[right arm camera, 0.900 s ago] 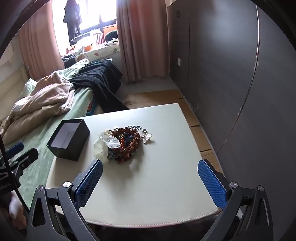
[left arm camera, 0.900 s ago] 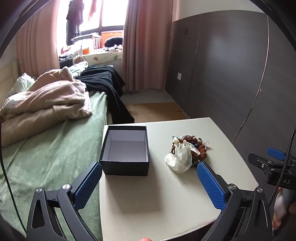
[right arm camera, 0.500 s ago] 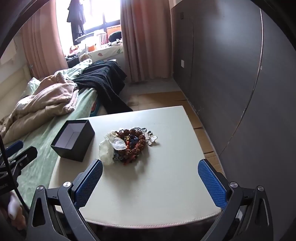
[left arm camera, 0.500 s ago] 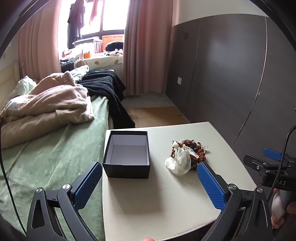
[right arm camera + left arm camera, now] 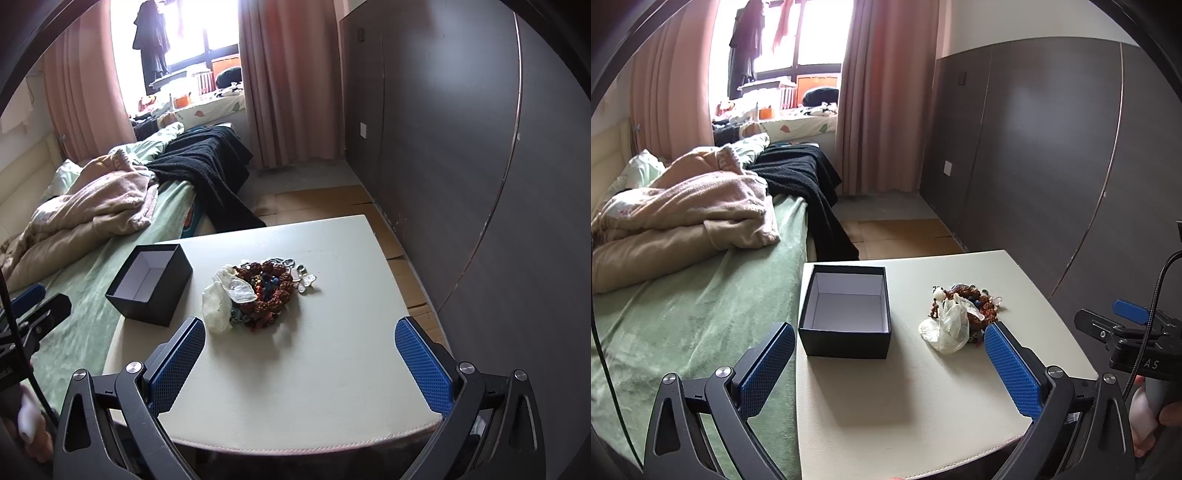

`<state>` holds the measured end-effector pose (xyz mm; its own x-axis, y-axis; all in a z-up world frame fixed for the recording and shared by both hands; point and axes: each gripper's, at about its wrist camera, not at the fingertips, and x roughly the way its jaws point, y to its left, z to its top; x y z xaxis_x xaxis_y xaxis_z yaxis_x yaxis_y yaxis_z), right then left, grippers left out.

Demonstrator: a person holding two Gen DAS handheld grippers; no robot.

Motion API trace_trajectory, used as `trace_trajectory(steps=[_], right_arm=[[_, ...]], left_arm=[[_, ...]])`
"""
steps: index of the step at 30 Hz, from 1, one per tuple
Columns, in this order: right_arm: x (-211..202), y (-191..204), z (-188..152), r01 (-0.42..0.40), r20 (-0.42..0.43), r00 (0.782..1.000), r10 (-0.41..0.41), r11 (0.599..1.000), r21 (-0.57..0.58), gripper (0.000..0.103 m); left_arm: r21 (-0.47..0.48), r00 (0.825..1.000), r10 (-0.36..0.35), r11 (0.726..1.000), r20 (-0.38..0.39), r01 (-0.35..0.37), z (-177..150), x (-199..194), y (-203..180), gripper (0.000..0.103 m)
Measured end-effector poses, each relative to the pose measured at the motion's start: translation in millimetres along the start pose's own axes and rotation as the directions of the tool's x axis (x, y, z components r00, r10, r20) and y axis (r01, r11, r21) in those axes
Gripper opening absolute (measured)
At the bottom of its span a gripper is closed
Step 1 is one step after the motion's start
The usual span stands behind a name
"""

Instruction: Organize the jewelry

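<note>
Jewelry (image 5: 264,293) lies in a heap near the middle of your desk (image 5: 332,350), brown bead strings tangled with blue and clear pieces. From the left: the bed (image 5: 683,314) with its green cover touches the desk's left edge, and a black box (image 5: 846,317) with a pale inside sits open near that edge. Just right of the box, a crumpled clear bag (image 5: 947,328) rests against the heap. Your left tool (image 5: 888,369) hangs low over the near part of the desk, its blue pads (image 5: 768,365) spread wide with nothing between them. Your right tool (image 5: 299,365) is likewise spread wide and holds nothing, short of the heap. A dark wall (image 5: 461,129) closes the right side.
</note>
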<state>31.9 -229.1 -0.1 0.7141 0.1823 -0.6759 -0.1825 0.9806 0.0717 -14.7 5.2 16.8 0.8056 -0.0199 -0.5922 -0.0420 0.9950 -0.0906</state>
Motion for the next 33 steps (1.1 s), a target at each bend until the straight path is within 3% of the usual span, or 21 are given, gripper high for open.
trace_trajectory(steps=[33], right_arm=[[-2.9, 6.0, 0.9, -0.012, 0.022, 1.000, 0.012, 1.000, 0.004, 0.103]], left_arm=[[-0.009, 1.000, -0.008, 1.000, 0.009, 0.008, -0.8, -5.1, 3.6, 0.102]])
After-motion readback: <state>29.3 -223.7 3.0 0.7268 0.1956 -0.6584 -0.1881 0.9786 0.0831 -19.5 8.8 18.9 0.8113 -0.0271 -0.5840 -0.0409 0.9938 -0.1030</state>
